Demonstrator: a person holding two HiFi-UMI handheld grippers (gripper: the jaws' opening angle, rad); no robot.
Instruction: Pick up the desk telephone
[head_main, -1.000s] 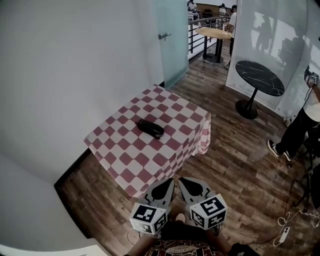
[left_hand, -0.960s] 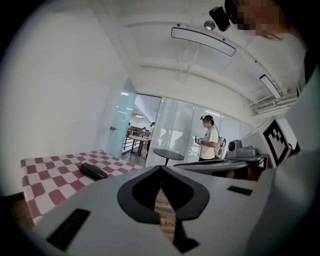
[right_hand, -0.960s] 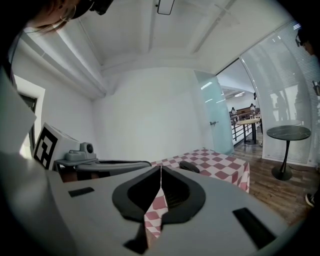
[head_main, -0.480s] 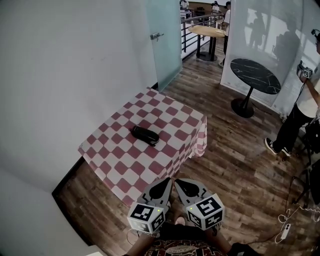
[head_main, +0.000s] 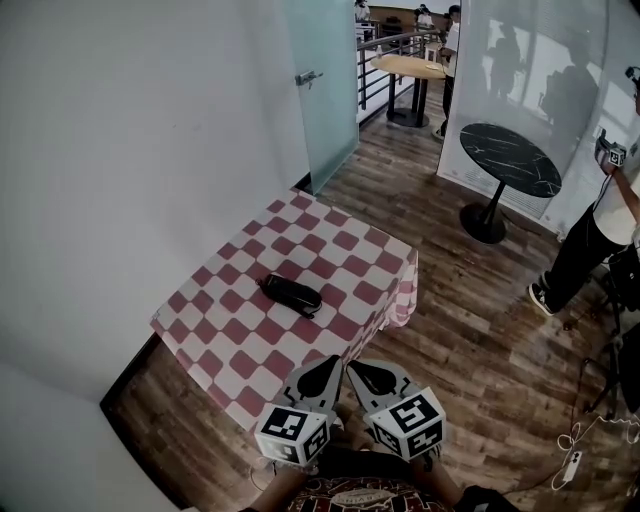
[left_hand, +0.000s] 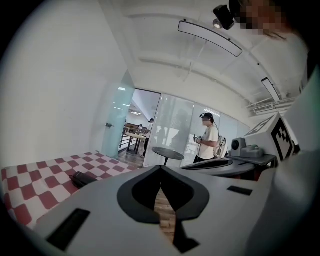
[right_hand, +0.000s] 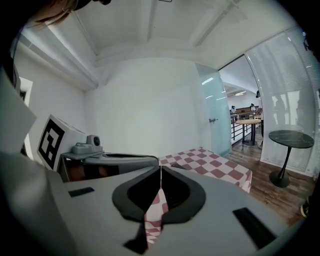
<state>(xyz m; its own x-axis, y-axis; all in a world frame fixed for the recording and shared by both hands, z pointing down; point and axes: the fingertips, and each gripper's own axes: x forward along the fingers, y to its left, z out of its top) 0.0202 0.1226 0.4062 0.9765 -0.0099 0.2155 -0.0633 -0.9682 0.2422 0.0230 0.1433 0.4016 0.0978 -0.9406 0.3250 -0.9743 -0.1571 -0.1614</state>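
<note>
A black desk telephone handset (head_main: 291, 293) lies near the middle of a table with a red-and-white checked cloth (head_main: 345, 250). The left gripper view shows the same handset (left_hand: 83, 179) low at the left, on the cloth. Both grippers hang side by side at the bottom of the head view, just short of the table's near edge and well apart from the phone. My left gripper (head_main: 327, 362) is shut with nothing in it, its tips meeting (left_hand: 160, 167). My right gripper (head_main: 354, 365) is shut and empty too, tips together (right_hand: 160, 167).
The checked table stands against a white wall (head_main: 130, 150). A frosted glass door (head_main: 325, 80) is behind it. A round black pedestal table (head_main: 509, 160) stands on the wood floor to the right. A person (head_main: 600, 225) stands at the right edge. Cables (head_main: 575, 440) lie at the lower right.
Both grippers and the camera have come closer to the checked table; the table and phone sit lower and further left in the head view. The jaws stayed shut.
</note>
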